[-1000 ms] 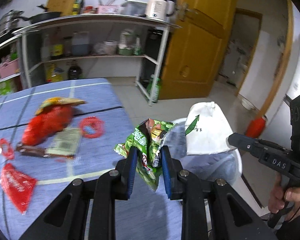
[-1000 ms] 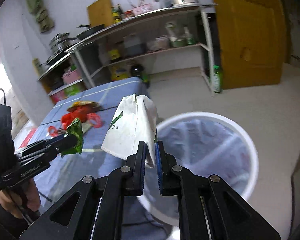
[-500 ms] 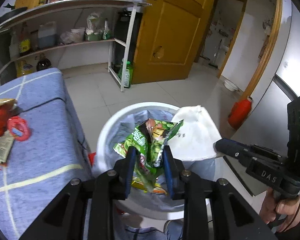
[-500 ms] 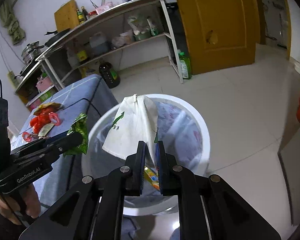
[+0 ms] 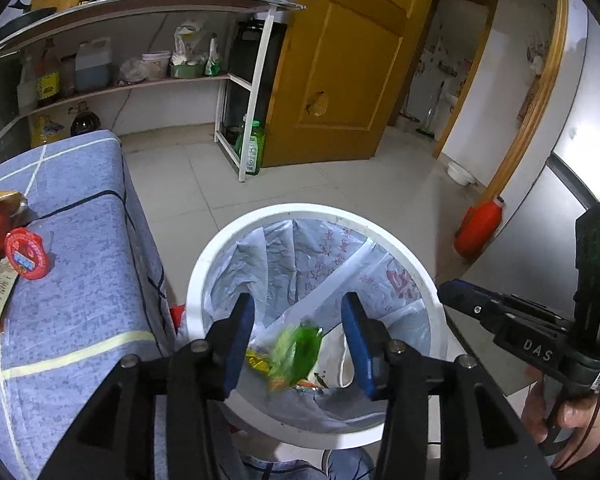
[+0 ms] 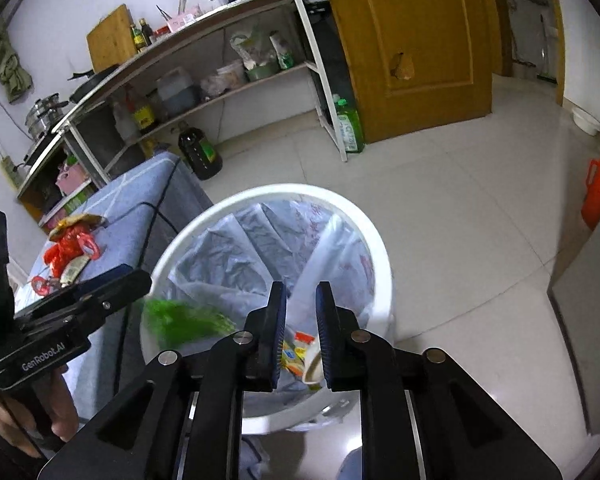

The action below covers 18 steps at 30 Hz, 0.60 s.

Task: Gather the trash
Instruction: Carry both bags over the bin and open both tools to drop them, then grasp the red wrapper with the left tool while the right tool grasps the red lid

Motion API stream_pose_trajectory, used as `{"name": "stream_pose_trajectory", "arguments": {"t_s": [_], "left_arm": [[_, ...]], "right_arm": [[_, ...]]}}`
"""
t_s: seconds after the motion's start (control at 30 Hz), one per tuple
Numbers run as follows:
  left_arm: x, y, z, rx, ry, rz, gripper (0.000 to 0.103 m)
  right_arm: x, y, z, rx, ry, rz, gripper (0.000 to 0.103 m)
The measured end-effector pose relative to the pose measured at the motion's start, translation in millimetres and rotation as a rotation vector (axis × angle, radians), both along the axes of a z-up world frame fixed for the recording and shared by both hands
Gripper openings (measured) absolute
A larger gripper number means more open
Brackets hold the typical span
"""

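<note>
Both claws over the bin!
White lined bin (image 5: 204, 264) beside the blue desk (image 5: 84, 216); left claw (image 5: 298, 334) opening, green wrapper (image 5: 296, 346) (blurred) free inside the bin; right claw (image 6: 302, 332) opening too, gripping nothing.

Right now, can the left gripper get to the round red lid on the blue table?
Probably yes. The left gripper hangs over the bin, jaws opening with nothing pressed between them, and the red lid lies uncovered on the table beside it.
</note>
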<state>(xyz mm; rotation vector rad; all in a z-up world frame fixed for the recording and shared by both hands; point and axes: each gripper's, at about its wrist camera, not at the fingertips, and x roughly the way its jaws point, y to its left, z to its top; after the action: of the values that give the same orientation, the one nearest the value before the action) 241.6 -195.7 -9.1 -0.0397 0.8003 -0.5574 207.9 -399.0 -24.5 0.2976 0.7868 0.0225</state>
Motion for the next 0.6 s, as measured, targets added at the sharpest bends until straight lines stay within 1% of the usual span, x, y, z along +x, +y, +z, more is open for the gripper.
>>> {"name": "stream_pose_trajectory", "arguments": {"t_s": [0.07,0.13,0.4,0.6], "left_arm": [[1.4,3.6,1.7,-0.008,-0.001,0.001,0.053],[1.7,7.0,3.4,-0.014,-0.001,0.004,0.053],[-7.9,32.7,16.2,-0.041,-0.035,0.042,0.053],[-14.9,69.4,26.5,-0.049,-0.06,0.112,0.053]], "right_arm": [[-1.6,1.5,4.6,0.0,-0.023,0.007,0.021],[-2.4,4.8,8.6,0.0,-0.04,0.016,0.024],[0.3,28.8,19.5,0.001,-0.077,0.081,0.024],[5.5,60.0,28.4,0.0,-0.099,0.156,0.024]]}}
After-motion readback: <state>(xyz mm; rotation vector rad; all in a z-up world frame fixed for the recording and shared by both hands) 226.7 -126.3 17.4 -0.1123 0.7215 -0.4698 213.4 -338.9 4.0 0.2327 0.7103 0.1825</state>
